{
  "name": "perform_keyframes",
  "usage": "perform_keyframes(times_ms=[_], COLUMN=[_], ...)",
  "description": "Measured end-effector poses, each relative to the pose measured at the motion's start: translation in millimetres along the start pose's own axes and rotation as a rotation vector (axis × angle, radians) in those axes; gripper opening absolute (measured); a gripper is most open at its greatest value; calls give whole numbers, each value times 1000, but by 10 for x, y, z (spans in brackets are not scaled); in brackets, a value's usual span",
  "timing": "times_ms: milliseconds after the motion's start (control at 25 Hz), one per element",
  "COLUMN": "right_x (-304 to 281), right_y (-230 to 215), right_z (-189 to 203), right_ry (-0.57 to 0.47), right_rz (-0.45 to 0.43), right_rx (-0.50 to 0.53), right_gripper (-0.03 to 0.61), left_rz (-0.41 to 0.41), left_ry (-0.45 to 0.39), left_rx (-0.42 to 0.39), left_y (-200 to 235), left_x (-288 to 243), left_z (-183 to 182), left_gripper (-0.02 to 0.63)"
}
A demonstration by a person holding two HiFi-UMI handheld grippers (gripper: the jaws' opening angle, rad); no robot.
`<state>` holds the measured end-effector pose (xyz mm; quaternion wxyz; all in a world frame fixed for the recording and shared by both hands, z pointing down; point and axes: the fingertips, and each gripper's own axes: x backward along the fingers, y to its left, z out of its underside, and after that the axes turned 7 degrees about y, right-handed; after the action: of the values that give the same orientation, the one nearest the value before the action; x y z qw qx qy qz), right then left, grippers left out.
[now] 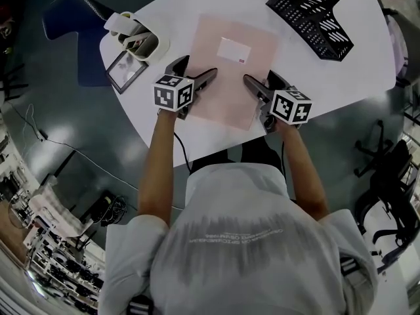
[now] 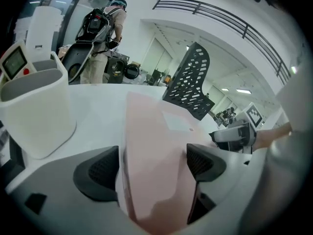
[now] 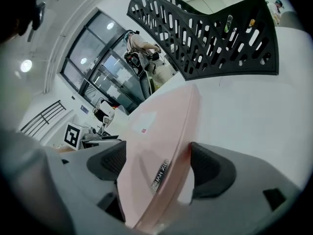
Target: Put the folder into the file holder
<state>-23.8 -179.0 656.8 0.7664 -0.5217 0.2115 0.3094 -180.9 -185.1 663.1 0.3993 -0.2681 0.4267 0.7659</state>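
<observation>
The folder (image 1: 230,71), pale pink with a white label, lies on the white table (image 1: 367,71) straight ahead of the person. It has not been lifted, so the task looks to be at its very beginning: the grasp, the carry and the slide into the holder are all left to do. Nearest the person, the left tool (image 1: 197,67) sits at the folder's 9 o'clock side and the right tool (image 1: 259,79) at its 4 o'clock side. Each gripper view shows that tool released, its jaws standing wide apart with the folder's edge running between them and no squeeze on the thin cover. Whether a pad already brushes the cover cannot be settled, and in the head view the tools hide the edges they straddle. Farther off, at 1 o'clock from the folder and well apart from it, stands the black perforated file holder (image 1: 315,15). Nothing shows inside it, but the head view's top edge cuts it off and the way its opening faces is hard to make out. At 10 o'clock a white container (image 1: 134,35) holds things too small to name.
</observation>
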Motion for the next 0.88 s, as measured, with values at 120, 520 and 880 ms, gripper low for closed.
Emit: perform_keyframes(times_ms=[120,520,880], right_x=[23,63,131], right_y=[1,52,53], right_z=[-22,-176,-270], right_ry=[-9,-142,-279], right_rz=[-7,-28,-71], right_rx=[-41,-214,-367], right_gripper=[402,414,445], left_rz=[3,16,13], left_ry=[2,0,5], left_rx=[-4,-3,-14], left_y=[-19,-3,-10], left_x=[6,15,10], left_z=[-2,1,7], left_gripper=[430,430,430])
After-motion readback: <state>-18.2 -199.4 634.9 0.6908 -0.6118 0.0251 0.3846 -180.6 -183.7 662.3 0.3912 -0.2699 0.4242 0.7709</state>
